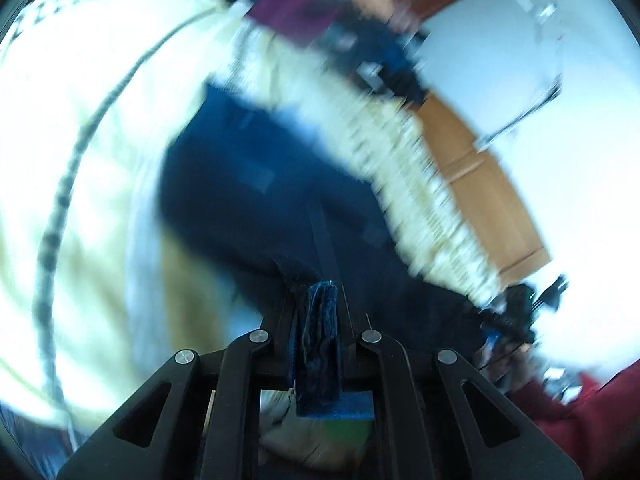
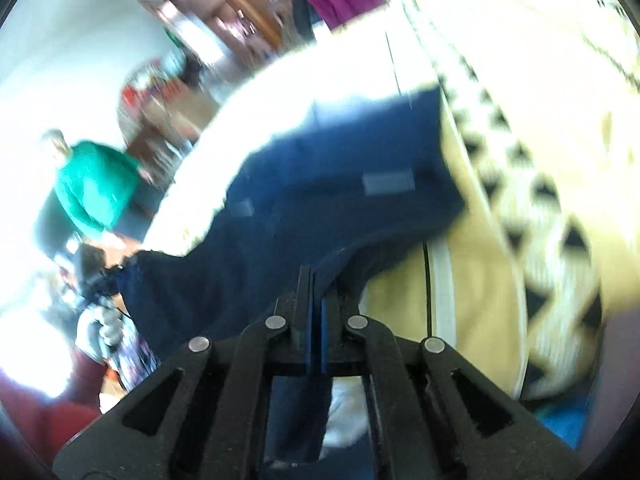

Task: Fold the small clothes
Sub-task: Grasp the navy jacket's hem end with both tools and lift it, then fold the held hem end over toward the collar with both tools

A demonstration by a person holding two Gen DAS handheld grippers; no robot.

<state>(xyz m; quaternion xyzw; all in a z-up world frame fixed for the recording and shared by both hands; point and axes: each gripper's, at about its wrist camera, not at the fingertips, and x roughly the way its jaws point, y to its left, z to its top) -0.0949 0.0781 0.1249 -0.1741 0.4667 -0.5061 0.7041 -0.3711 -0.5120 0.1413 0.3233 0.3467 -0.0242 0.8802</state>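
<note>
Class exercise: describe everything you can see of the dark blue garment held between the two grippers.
The dark blue garment looks like soft cloth, blurred by motion, with two pale rectangular patches on it. It hangs stretched over a cream patterned blanket. The left gripper is shut on a bunched edge, and the right gripper is shut on another edge. What kind of garment it is cannot be told.

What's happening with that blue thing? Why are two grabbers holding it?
A person is folding a small piece of clothing, using a grabber in each hand. The left gripper is pinched shut on a bunched corner of the dark blue garment, and the right gripper is pinched on another edge of it. The garment hangs stretched between them over a cream patterned blanket. The pictures are blurry. Another person in a green top stands further back.
</note>
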